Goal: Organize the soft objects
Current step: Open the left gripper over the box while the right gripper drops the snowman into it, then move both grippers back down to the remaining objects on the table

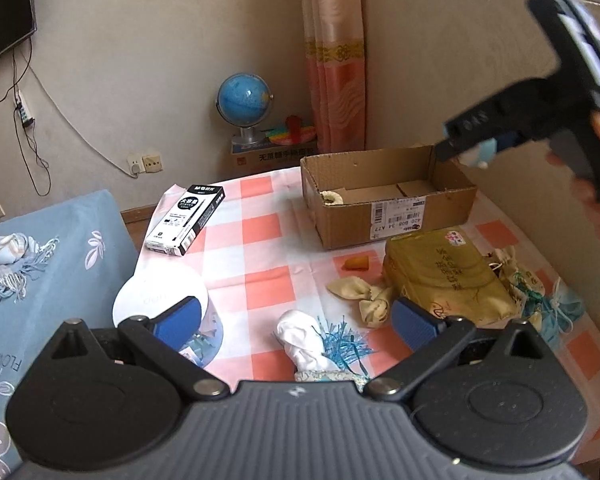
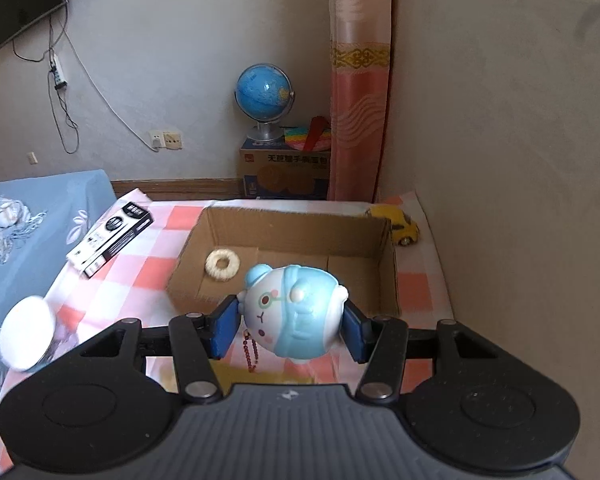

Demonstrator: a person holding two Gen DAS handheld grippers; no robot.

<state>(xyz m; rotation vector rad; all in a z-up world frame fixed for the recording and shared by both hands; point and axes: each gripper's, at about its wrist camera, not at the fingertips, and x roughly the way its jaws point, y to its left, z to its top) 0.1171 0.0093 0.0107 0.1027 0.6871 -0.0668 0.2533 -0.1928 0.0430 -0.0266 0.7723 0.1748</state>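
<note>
I hold the squishy blue-and-white animal toy (image 2: 294, 314), light and yielding, pinched across its sides by my right hand-held gripper (image 2: 292, 326) above the cardboard box (image 2: 284, 216), my left hand-held gripper (image 1: 296, 320) spread empty.

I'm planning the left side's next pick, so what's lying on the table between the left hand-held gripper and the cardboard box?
In the left wrist view, between the left hand-held gripper and the cardboard box: a white sock, a beige pouch, a small orange piece.
</note>
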